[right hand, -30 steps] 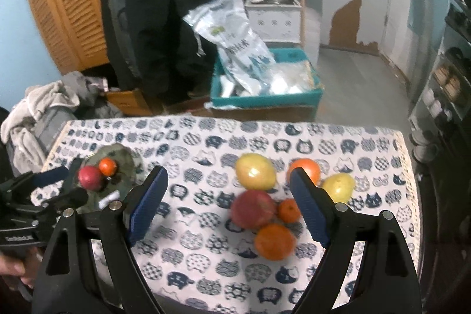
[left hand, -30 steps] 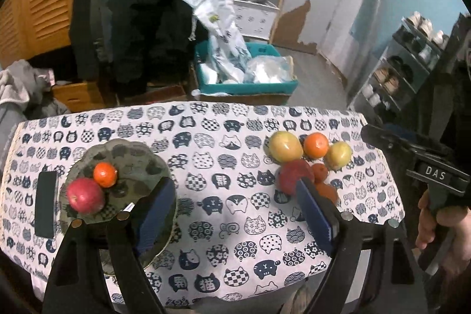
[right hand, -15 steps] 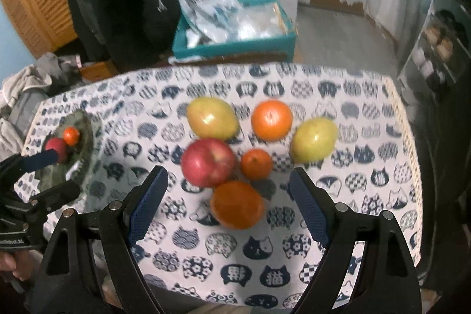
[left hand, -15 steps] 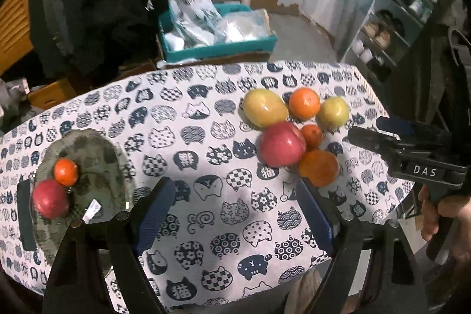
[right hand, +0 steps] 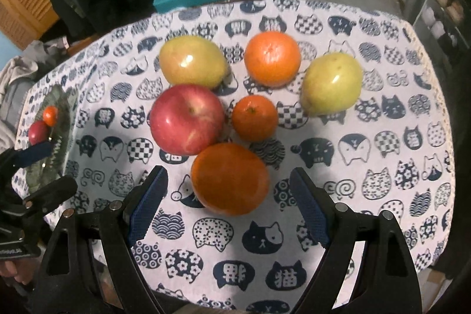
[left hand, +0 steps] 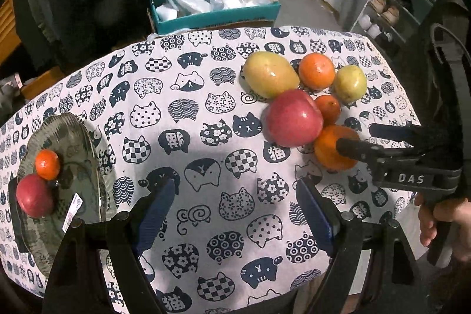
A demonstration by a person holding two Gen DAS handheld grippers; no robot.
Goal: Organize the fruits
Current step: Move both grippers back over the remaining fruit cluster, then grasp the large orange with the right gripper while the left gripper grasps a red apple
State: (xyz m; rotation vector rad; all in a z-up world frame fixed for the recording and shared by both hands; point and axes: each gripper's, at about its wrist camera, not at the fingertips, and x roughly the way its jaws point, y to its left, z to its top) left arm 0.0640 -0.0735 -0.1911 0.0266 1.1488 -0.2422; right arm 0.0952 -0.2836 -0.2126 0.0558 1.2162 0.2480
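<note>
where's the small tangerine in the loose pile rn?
In the right wrist view the small tangerine sits mid-pile on the tablecloth, just right of the red apple and behind the big orange.

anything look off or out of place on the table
Only one small thing: a white label or sticker lies on the glass plate beside the red apple and small orange. The six loose fruits look intact; nothing is spilled.

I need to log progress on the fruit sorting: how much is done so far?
Done: a red apple and a small orange sit on the glass plate. In hand: nothing; the right gripper is open over the nearest orange, and the left gripper is open too. Left: six fruits clustered on the tablecloth.
</note>
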